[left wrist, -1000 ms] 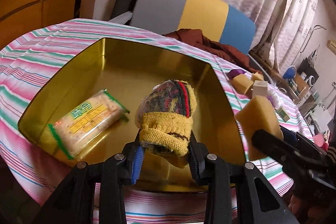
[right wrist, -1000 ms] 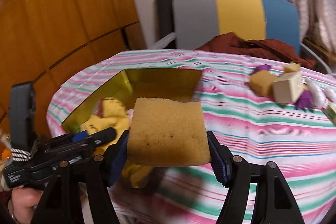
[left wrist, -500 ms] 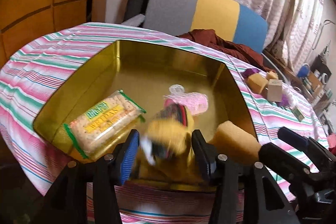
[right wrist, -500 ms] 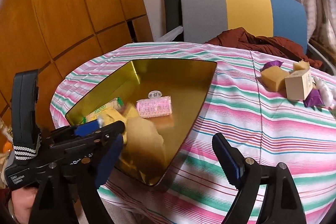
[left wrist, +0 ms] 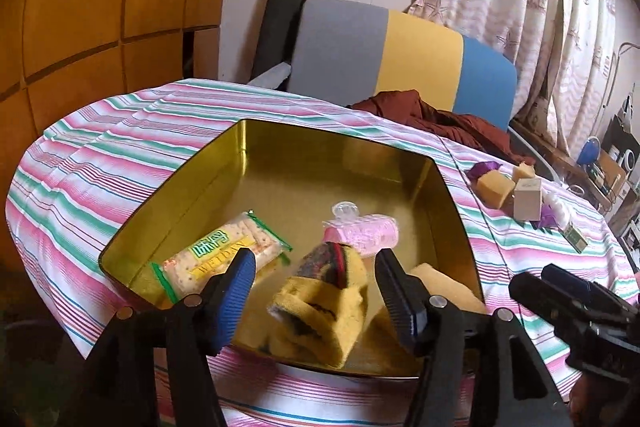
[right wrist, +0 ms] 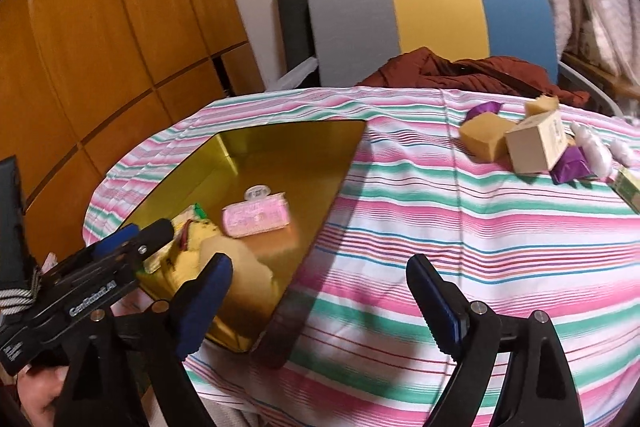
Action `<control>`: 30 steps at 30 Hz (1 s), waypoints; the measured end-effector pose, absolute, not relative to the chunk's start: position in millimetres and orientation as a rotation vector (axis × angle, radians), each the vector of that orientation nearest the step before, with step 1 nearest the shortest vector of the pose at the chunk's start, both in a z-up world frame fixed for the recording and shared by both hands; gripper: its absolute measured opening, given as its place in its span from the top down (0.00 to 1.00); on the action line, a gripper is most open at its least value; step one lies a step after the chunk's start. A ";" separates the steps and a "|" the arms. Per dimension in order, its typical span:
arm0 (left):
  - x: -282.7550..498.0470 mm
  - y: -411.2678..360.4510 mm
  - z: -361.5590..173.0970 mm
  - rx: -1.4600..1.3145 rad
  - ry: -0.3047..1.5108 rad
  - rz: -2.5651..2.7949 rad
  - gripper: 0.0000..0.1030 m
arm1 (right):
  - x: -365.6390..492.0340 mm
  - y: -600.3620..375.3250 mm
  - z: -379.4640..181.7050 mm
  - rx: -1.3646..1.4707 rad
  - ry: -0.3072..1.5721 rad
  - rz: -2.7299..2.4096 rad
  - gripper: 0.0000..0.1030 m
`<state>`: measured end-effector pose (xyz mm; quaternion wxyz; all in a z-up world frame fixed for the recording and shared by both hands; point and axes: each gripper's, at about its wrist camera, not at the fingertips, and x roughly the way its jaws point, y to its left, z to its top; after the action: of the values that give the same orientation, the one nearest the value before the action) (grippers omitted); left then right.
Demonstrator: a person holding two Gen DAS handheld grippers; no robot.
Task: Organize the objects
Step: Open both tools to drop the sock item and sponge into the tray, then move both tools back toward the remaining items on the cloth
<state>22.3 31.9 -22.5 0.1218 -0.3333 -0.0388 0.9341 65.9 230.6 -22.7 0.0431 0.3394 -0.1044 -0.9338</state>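
A gold tin [left wrist: 340, 131] [right wrist: 288, 125] sits on the striped tablecloth. In it lie a cracker packet [left wrist: 224, 259], a pink packet [left wrist: 364, 233] [right wrist: 256, 217], a yellow patterned sock [left wrist: 320, 303] [right wrist: 196, 235] and a tan sponge [left wrist: 444, 287] [right wrist: 236, 255]. My left gripper [left wrist: 316, 279] hangs over the tin's near edge. Its jaws are opening, with the sock lying loose below and between them, clear of both pads. My right gripper [right wrist: 320, 291] hovers over the tin's near right corner and the cloth. Its jaws are opening too, with nothing between them.
At the far right of the table lie sponge cubes [right wrist: 484, 139], a small beige box [right wrist: 536, 143], purple wrappers [right wrist: 570, 163] and a green carton [left wrist: 574, 237]. A grey, yellow and blue chair [left wrist: 400, 55] with brown cloth [right wrist: 460, 71] stands behind. Wood panelling is on the left.
Both grippers let go. The sock fell from the left jaws and the sponge from the right jaws into the tin. Both pairs of jaws spread wider.
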 end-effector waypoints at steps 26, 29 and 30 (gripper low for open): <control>76.0 144.6 -6.4 -0.848 0.103 2.338 0.38 | 67.2 386.1 -57.4 1.355 -0.389 -3.114 0.11; 78.9 163.3 -7.0 -0.859 0.127 2.294 0.38 | 67.5 420.9 -61.5 1.411 -0.358 -3.167 0.11; 78.7 169.5 -7.3 -0.871 0.130 2.276 0.38 | 67.4 435.2 -62.0 1.425 -0.355 -3.190 0.11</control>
<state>78.7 169.5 -7.3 0.3435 -0.3351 0.0499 0.8759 67.4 435.2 -62.0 -0.1842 0.3989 -0.0995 -0.8928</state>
